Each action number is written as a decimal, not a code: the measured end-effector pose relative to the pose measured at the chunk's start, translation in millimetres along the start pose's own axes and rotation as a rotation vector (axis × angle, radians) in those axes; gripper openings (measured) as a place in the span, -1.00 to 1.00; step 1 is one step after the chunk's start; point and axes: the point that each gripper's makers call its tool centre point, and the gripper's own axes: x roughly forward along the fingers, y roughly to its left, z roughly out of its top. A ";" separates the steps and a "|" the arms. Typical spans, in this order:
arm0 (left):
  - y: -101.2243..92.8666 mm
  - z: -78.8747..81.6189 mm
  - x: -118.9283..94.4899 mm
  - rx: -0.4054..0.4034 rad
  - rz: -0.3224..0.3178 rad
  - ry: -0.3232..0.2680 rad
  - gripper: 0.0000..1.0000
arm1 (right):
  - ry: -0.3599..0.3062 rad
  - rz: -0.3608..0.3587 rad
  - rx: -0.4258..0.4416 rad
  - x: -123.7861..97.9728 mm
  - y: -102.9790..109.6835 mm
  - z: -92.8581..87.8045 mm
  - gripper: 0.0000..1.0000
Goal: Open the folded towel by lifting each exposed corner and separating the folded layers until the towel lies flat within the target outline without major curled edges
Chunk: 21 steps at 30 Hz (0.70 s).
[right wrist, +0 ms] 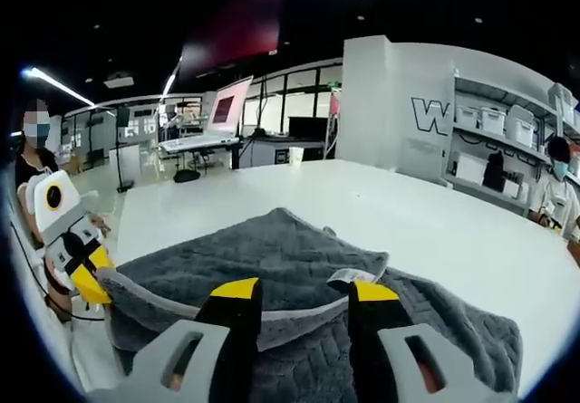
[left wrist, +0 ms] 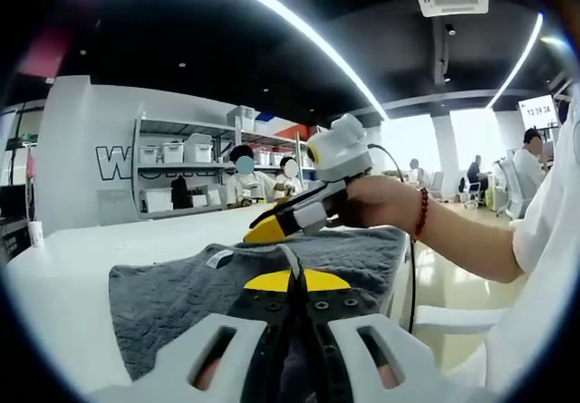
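Left gripper [left wrist: 294, 287] pinches grey towel [right wrist: 299, 258] edge; right gripper [right wrist: 294, 296] open above it; thin pinch may slip, layer refolds.

A large dark outlined "W" [right wrist: 428, 113] stands on the white wall at the upper right of the right gripper view, the rest of the word cut off by shelving. In the left gripper view the same wall lettering [left wrist: 116, 161] at the left reads "W" and a partial letter; the screen [left wrist: 538, 110] at the upper right shows digits too small to read.
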 end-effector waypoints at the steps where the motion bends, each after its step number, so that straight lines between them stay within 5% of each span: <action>1: 0.3 -0.2 -0.3 -0.002 0.001 0.000 -0.96 | 0.006 -0.003 0.005 1.7 -1.9 -1.4 -0.34; 21: 3.8 3.1 -4.5 -0.027 -0.005 -0.018 -0.96 | 0.034 -0.023 0.064 22.7 -18.3 -6.6 -0.30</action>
